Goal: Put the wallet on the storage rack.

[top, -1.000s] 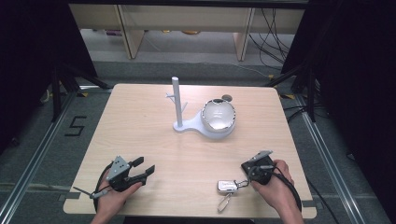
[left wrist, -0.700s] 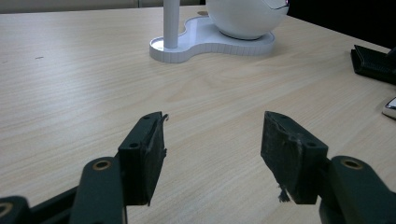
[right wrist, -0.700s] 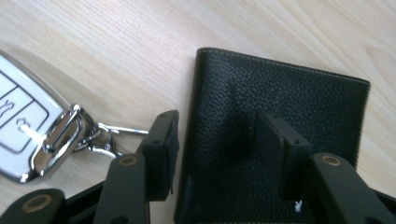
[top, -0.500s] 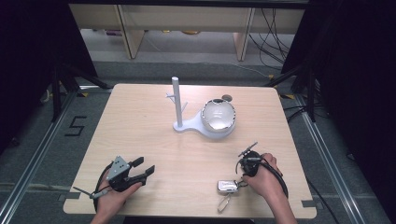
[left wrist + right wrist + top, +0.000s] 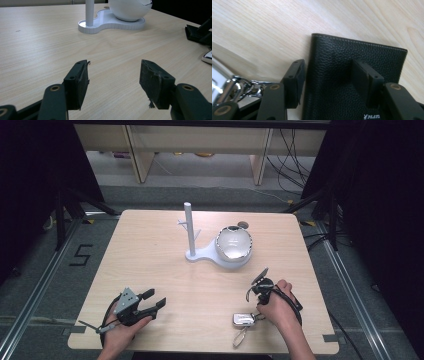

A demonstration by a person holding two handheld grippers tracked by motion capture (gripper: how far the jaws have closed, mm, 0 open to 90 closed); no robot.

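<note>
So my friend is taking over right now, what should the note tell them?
Left hand-held gripper: open, empty, near the table's front left.
Right hand-held gripper: jaws have just been opening; they stand over the black leather wallet, not pressing it.
Silver key holder lies beside the wallet, front right.
White stand with its bowl sits mid-table.
Done: wallet lies on the table.
Left: probably the key holder.

Two readable marks. A black "5" is on the grey floor left of the table — plain in the high view. In the right gripper view, silver lettering "PLAYB", cut off by the frame's bottom edge, w/ a small silver emblem just before it, is stamped on the black grained leather wallet lying on the table. No other text legible.
</note>
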